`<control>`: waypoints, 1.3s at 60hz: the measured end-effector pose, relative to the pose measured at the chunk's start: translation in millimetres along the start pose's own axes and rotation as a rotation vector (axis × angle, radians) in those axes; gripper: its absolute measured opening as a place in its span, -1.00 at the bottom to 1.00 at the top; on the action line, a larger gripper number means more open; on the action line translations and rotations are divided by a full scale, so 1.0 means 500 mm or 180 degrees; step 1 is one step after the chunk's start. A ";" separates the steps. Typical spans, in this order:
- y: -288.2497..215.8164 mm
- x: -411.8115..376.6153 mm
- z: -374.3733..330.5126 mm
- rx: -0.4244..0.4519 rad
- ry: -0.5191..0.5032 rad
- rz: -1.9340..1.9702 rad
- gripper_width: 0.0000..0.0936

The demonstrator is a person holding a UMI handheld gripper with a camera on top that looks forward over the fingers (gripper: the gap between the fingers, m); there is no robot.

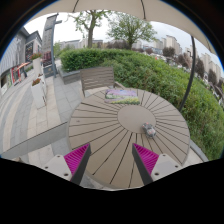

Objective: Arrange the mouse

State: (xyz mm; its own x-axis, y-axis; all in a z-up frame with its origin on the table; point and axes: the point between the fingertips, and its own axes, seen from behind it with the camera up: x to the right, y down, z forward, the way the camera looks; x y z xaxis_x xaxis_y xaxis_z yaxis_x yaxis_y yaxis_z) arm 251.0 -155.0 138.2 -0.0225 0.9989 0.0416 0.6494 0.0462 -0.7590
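On the round slatted table (115,125), toward its right side, sits a small grey object that looks to be the mouse (148,129), though it is too small to make out in detail. It rests on the table's own top, well ahead of the gripper (111,157) and off to the right of the line between its fingers. At the far edge of the table lies a flat mat (123,97) with a pale green and purplish surface, just in front of a chair (97,78) pushed up to the far side. Behind the chair runs a green hedge (150,72), with trees and buildings beyond.

The gripper's fingers stand apart with a wide gap between the magenta pads (77,158), and nothing is held in them; only bare slats show between.

As for progress, the task appears to be at its start: the mouse lies untouched and apart from the mat. If the mat is where it belongs, which is only a guess, then reaching, grasping, carrying and setting down are all left to do.
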 end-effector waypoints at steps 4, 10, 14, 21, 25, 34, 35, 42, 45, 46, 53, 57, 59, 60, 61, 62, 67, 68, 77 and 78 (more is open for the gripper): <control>-0.001 0.046 0.015 0.0018 0.0169 0.0026 0.82; 0.030 0.153 0.044 0.0031 0.0377 0.0102 0.82; 0.042 0.201 0.062 0.0010 0.0472 0.0190 0.82; 0.056 0.268 0.104 0.0045 0.0603 0.0312 0.82; 0.059 0.298 0.119 0.0083 0.0644 0.0363 0.83; 0.057 0.352 0.198 0.0241 0.0700 0.0404 0.83; 0.058 0.356 0.208 0.0251 0.0695 0.0412 0.83; 0.058 0.367 0.270 0.0312 0.0638 0.0455 0.83; 0.053 0.377 0.296 0.0332 0.0654 0.0435 0.83; 0.052 0.381 0.305 0.0335 0.0661 0.0428 0.83; 0.047 0.399 0.365 0.0320 0.0656 0.0480 0.83; 0.043 0.414 0.396 0.0310 0.0678 0.0506 0.83; 0.040 0.423 0.410 0.0297 0.0686 0.0516 0.83; 0.038 0.426 0.417 0.0290 0.0686 0.0525 0.83; 0.036 0.430 0.424 0.0284 0.0682 0.0534 0.83; 0.035 0.433 0.431 0.0275 0.0677 0.0542 0.83; 0.029 0.447 0.458 0.0237 0.0677 0.0544 0.83; 0.027 0.448 0.462 0.0234 0.0664 0.0541 0.84; 0.012 0.467 0.498 0.0212 0.0633 0.0558 0.82; 0.012 0.468 0.501 0.0198 0.0628 0.0564 0.82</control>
State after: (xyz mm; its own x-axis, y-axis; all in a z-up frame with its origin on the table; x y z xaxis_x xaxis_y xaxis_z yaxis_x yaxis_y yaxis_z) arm 59.5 81.7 -19.5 0.2397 0.9705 0.0258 0.5820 -0.1224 -0.8039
